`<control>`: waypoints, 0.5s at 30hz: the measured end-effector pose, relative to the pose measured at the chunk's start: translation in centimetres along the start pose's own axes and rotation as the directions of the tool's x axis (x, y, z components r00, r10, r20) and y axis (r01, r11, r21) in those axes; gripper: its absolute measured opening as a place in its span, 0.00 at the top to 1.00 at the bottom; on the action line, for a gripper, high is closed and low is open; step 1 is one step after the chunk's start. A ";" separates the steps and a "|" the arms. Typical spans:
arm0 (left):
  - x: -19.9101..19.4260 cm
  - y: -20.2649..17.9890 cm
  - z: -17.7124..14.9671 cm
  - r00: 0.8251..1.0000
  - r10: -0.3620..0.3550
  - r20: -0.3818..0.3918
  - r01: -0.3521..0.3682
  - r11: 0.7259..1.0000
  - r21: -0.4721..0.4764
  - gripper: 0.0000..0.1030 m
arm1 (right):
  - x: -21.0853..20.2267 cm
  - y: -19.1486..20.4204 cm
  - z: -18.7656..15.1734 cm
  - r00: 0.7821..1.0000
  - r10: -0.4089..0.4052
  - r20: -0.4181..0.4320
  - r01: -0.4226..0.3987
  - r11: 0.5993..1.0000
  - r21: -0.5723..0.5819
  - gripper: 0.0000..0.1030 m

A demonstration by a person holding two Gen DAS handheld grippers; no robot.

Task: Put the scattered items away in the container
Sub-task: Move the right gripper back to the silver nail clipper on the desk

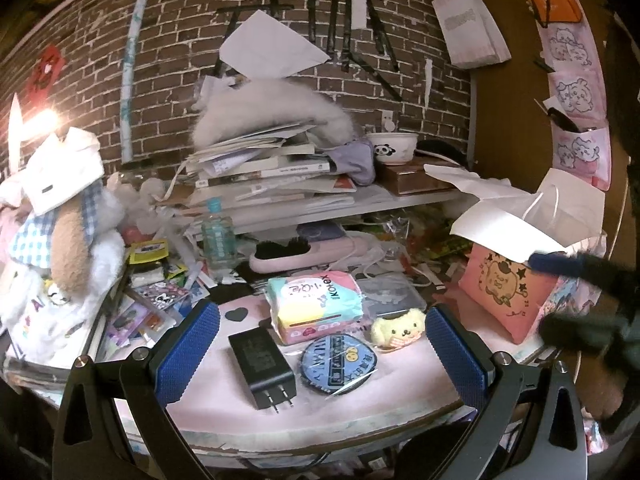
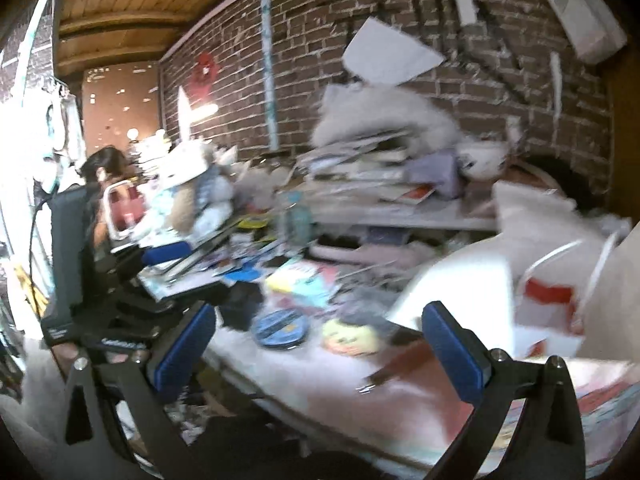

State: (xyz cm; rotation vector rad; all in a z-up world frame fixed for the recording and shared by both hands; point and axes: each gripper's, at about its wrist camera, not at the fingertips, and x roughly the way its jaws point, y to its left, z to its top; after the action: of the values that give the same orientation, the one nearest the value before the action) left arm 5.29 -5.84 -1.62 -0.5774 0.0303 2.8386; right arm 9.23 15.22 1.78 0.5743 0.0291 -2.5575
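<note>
Blurring smears the right view, so the black charger (image 1: 262,364) shows clearly only from the left. Left gripper (image 1: 322,354) and right gripper (image 2: 318,352) both gape, holding nothing.

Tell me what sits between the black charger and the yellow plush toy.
The round blue patch lies between the charger and the plush toy, clearest in the left wrist view.

Pink desk (image 1: 352,412) bears charger (image 1: 262,364), patch (image 1: 340,362), tissues (image 1: 316,306).

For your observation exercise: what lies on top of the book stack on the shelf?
A fluffy white plush lies on the book stack, with loose papers under it. The plush hides whatever is behind it.
</note>
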 end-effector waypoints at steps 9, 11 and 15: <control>0.0 0.7 -0.2 1.000 0.019 -0.002 -0.019 1.000 -0.015 0.00 | 4.2 0.7 -3.4 0.995 -0.051 -0.082 0.055 0.997 0.054 0.01; 0.0 0.7 -0.3 1.000 0.016 -0.001 -0.016 1.000 -0.018 0.00 | 5.1 0.2 -4.1 0.989 -0.121 -0.089 0.127 0.990 0.068 0.02; 0.0 0.7 -0.3 1.000 0.016 -0.002 -0.016 1.000 -0.014 0.00 | 6.3 -0.5 -5.1 0.964 -0.249 -0.097 0.256 0.964 0.070 0.25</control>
State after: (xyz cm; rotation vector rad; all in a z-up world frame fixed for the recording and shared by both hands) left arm 5.23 -6.51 -1.90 -0.5856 0.0151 2.8564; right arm 6.03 13.29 -5.46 0.7573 0.0300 -2.7890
